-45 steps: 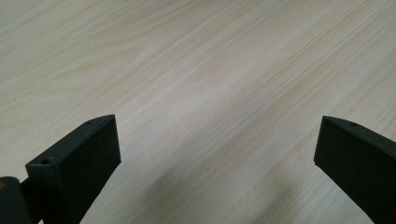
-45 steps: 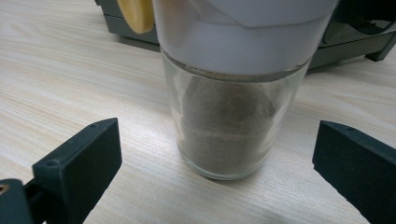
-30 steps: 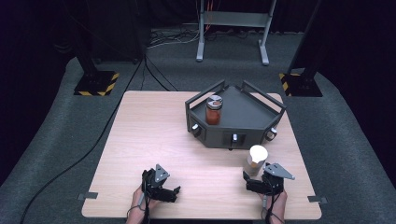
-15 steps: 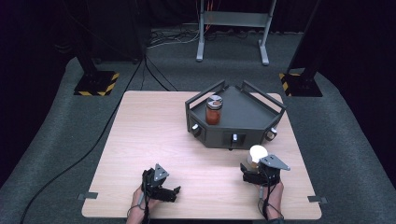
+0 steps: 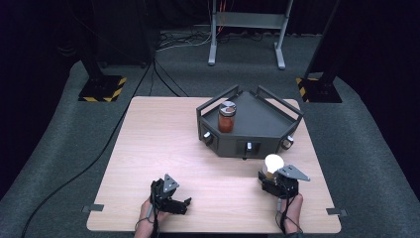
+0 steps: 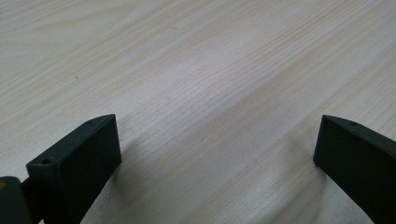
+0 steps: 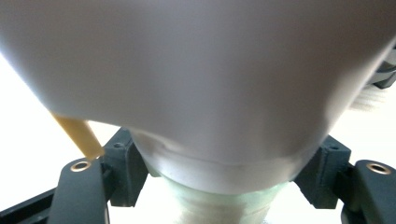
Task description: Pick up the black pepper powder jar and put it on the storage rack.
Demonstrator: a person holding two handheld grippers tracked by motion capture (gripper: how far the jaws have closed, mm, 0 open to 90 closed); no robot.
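Observation:
A jar with a white lid [image 5: 273,162] sits between the jaws of my right gripper [image 5: 270,176] near the table's front right, just in front of the black tray [image 5: 267,121]. In the right gripper view the white lid [image 7: 196,70] looms very close. Below it the pale glass body [image 7: 219,200] is held from both sides by the right gripper [image 7: 224,163]. My left gripper [image 5: 184,203] rests low at the front left, open, with bare wood between its jaws [image 6: 217,149]. A second jar with reddish contents [image 5: 227,118] stands upright in the tray's left part.
The wooden table [image 5: 163,144] has bare room across its left and middle. The black tray has raised rails and knobs on its front wall. Black stands with striped bases and cables lie on the grey floor beyond the table.
My right gripper has moved forward up to the white-lidded jar and closed around it; the lid now faces the camera more. The left gripper has stayed put.

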